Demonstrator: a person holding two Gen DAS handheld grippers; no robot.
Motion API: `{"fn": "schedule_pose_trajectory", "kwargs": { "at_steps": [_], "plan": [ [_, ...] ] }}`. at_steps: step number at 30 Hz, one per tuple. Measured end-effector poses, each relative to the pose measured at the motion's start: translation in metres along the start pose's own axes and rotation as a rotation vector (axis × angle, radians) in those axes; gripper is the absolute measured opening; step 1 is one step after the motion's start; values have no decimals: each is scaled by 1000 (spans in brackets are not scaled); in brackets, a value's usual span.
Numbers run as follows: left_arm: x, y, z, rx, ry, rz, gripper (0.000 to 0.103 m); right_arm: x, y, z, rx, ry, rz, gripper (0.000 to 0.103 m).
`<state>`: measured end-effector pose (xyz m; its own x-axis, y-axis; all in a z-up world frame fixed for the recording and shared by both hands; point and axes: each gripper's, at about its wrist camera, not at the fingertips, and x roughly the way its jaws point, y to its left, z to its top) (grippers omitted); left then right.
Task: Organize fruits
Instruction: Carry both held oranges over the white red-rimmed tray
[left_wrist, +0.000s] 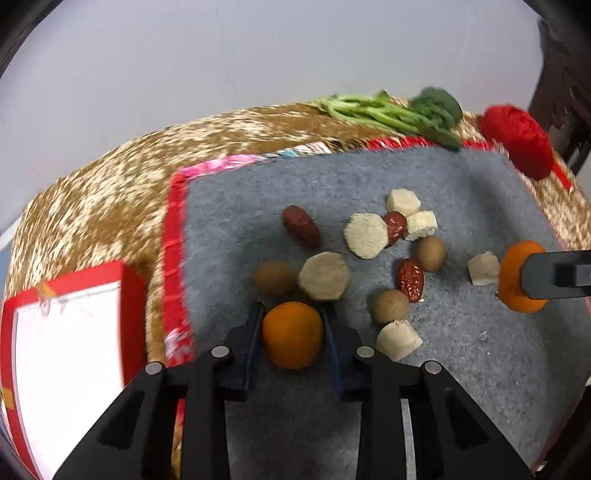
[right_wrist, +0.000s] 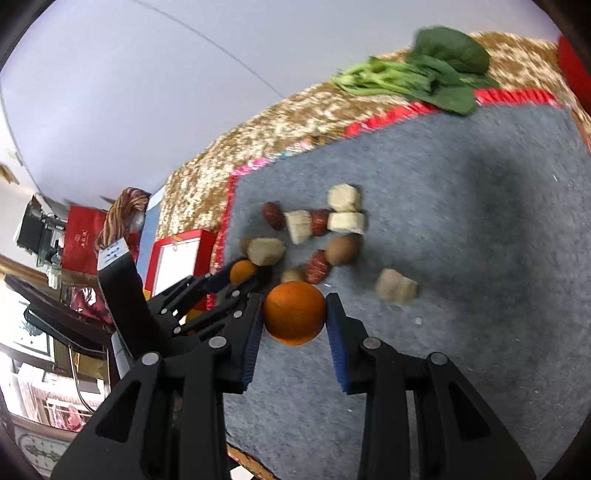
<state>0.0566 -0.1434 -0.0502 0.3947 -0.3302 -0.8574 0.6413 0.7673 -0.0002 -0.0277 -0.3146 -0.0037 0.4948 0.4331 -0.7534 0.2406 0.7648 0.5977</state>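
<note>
You're pinching an orange (left_wrist: 292, 334) in your left gripper (left_wrist: 293, 325) jaws and another orange (right_wrist: 294, 312) in your right gripper (right_wrist: 295, 317), both hovering over the grey mat (left_wrist: 461, 362) beside scattered fruit.

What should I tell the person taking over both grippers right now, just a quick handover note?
Left gripper: shut on an orange.
Right gripper: shut on a second orange.
Both sit low over the grey mat; contact with it unclear.
On the mat, unsorted: red dates, round brown fruits, pale cut chunks.
Red box sits left of the mat; nothing visible inside.
Leafy greens at the far edge.
Left to do: place both oranges, then sort the rest.
</note>
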Motion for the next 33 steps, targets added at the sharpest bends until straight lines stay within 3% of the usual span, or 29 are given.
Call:
{"fn": "schedule_pose_trajectory", "kwargs": {
  "at_steps": [6,9,12,17,23,31,33],
  "plan": [
    [-71,31,-14,-88,-124,39,29,11,49,-3,-132,-48,56,35],
    [-103,65,-30,-160,-176,186,29,31,89,-13,-232,-42,97,35],
    [-118,102,-53,-255,-178,331,29,61,129,-28,-318,-6,125,35],
    [-116,146,-72,-344,-126,464,29,112,174,-58,-423,54,110,35],
    [-111,165,-88,-371,-70,507,30,154,192,-72,-469,101,81,35],
    [-106,172,-92,-369,-40,558,32,172,198,-79,-499,107,45,37],
    [-104,174,-92,-369,-36,570,32,171,199,-79,-511,102,30,46]
  ]
}}
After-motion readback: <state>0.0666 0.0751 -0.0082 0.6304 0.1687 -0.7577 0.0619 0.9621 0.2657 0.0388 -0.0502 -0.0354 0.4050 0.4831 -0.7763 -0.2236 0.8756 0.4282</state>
